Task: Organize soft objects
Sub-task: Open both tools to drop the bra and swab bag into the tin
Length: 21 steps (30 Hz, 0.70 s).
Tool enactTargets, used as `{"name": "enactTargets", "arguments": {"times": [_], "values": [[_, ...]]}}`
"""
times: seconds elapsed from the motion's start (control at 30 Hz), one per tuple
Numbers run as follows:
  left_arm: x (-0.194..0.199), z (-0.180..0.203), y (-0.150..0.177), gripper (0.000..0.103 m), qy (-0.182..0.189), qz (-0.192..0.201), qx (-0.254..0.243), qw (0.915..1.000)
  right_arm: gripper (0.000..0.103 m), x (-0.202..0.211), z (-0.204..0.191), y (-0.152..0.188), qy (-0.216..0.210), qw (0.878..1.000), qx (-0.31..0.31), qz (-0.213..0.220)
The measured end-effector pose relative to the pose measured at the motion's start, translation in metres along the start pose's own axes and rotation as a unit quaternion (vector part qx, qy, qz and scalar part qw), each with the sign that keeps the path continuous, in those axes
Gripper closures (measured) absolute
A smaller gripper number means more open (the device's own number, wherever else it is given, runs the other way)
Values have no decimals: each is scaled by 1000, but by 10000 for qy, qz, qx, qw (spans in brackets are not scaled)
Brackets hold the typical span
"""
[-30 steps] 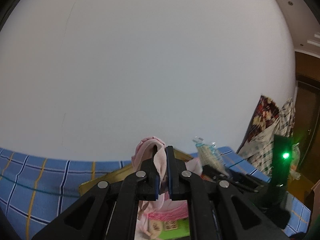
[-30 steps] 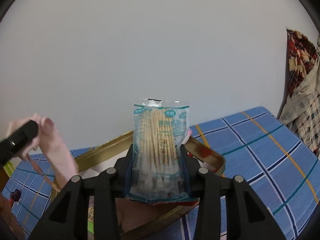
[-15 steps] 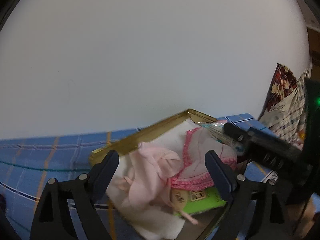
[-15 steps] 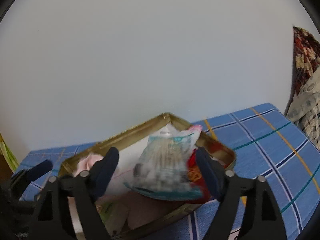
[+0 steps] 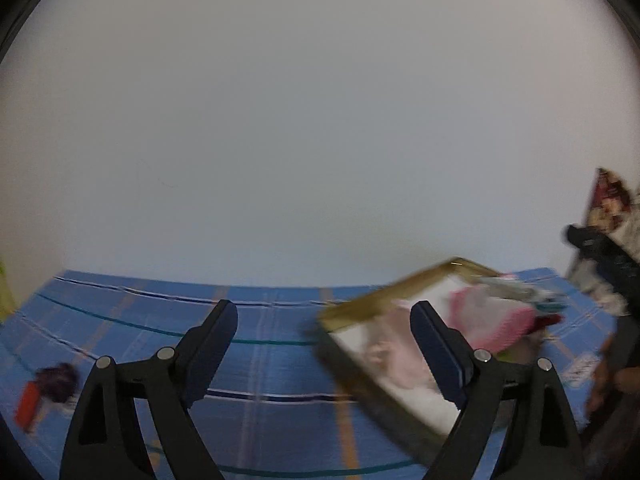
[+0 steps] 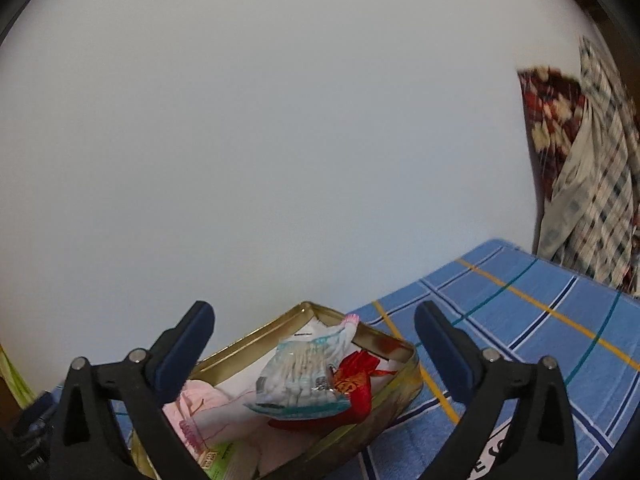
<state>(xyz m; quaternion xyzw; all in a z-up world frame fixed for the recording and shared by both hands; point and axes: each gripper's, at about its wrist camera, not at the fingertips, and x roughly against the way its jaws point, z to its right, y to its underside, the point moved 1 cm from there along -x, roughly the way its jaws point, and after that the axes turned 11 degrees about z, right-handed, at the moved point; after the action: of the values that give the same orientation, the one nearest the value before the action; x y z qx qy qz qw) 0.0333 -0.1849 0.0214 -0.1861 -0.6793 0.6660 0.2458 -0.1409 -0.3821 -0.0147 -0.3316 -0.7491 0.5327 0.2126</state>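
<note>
Both empty: left hand-held gripper [image 5: 323, 322] and right hand-held gripper [image 6: 314, 326] spread wide. Cotton swab packet [image 6: 304, 376] lies in gold tin [image 6: 248, 342], lower centre, on blue plaid cloth [image 6: 520, 312].

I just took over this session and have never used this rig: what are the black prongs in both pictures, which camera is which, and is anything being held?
There is no robot arm here. A person carries two hand-held grippers, each with a fisheye camera looking forward along its two fingers; the black prongs are those fingers.

One picture is from the left gripper, the other from the right gripper. Both have their jaws wide apart and nothing between them, so nothing is held.

The surface is a blue plaid cloth against a plain wall. On it sits a gold tin box holding a packet of cotton swabs, a red pouch and pink fabric. The left view is blurred, but shows the same box to its right and a small dark and red item lying on the cloth at far left; I cannot tell what it is.
</note>
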Motion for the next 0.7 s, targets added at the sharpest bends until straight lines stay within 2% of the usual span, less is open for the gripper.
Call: {"name": "enactTargets", "arguments": {"times": [0.07,0.13,0.3,0.5,0.7], "values": [[4,-7,2,13,-216,119,-17,9997,0,9,-7,1,91,9995,221,210],[6,-12,4,13,-261,131,43,9996,0,14,-8,4,143,9986,379,337],[8,-13,9,13,-577,178,-190,9980,0,20,-15,12,370,9969,514,467],[7,-10,19,13,-643,92,-573,9962,0,24,-29,18,557,9943,707,564],[10,-19,21,13,-579,18,-398,9975,0,35,-41,24,473,9958,659,425]]}}
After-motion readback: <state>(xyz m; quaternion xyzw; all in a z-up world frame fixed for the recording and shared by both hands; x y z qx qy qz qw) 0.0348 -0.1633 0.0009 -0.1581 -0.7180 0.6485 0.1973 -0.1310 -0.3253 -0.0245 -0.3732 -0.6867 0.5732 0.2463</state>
